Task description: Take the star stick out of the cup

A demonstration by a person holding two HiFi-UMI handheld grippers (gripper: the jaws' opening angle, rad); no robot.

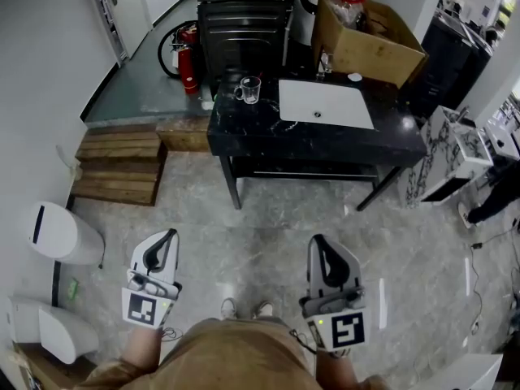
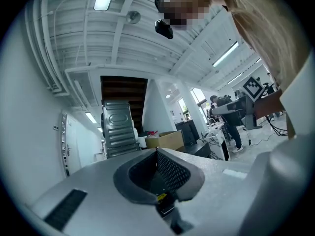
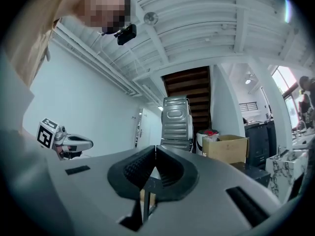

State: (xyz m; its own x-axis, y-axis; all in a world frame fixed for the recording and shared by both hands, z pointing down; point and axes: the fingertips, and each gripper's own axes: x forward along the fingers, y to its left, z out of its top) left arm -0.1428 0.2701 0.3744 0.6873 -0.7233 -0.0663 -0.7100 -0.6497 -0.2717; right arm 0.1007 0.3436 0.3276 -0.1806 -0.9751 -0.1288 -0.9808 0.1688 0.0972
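Observation:
A clear glass cup [image 1: 249, 89] stands on the far left part of the black table [image 1: 244, 132]; it is too small in the head view to make out a star stick in it. Both grippers are held low, close to the person's body and well short of the table. The left gripper [image 1: 169, 236] points forward, its jaws closed together with nothing between them [image 2: 157, 152]. The right gripper [image 1: 318, 240] is also shut and empty [image 3: 156, 147]. Neither gripper view shows the cup.
A white rectangular basin [image 1: 325, 104] is set in the table top beside the cup. Behind it sit a cardboard box [image 1: 366, 35] and a dark metal cabinet [image 1: 241, 15]. A fire extinguisher [image 1: 188, 59], wooden pallets [image 1: 122, 165] and white bins [image 1: 61, 234] are at the left.

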